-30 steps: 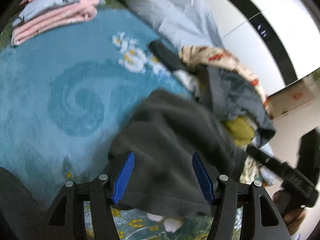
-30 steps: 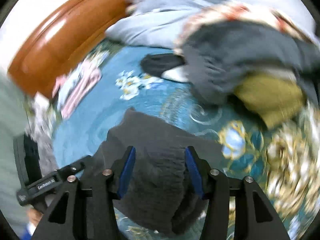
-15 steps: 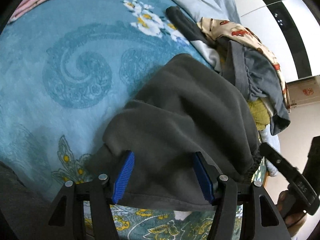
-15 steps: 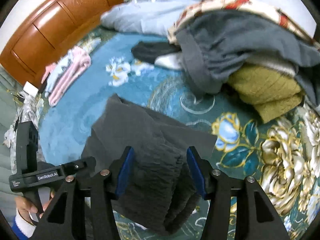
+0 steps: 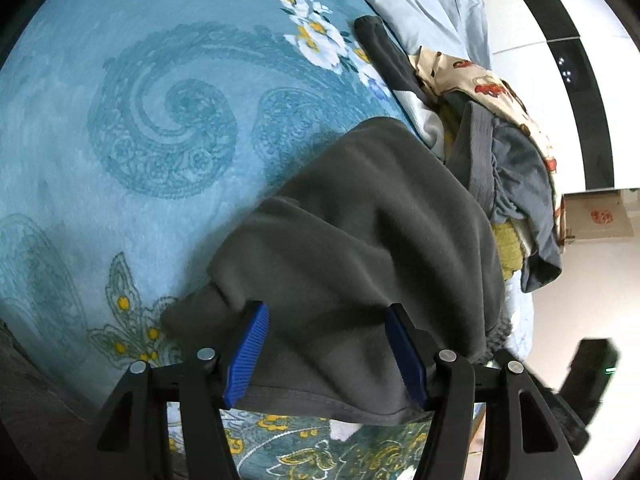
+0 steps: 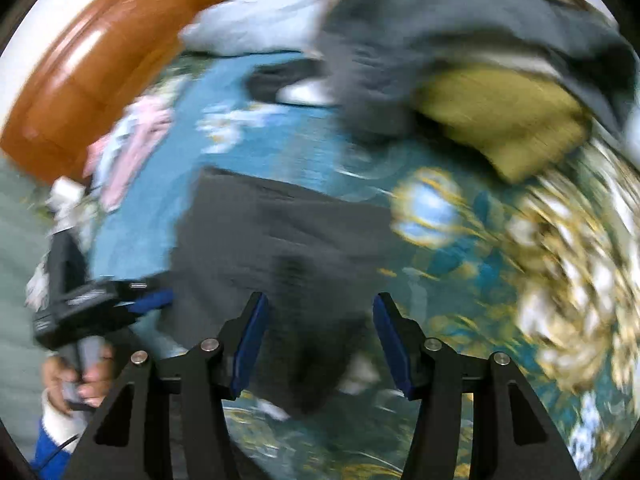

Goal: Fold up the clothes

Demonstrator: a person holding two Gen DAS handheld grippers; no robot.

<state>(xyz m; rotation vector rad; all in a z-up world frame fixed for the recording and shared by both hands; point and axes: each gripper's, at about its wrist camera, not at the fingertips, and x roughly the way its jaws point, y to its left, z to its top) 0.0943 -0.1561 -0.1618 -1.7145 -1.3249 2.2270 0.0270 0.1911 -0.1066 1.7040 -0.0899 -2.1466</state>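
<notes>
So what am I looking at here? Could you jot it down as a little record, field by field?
Setting: a bed with a blue patterned bedspread
Item being folded: dark grey garment, lying on the bedspread
Left gripper: open, fingers either side of the garment's near edge
Right gripper: open, over the garment's near end; this view is blurred
Waiting pile: grey garment, mustard knit, car-print cloth
Already folded: pink clothes near the wooden headboard
</notes>
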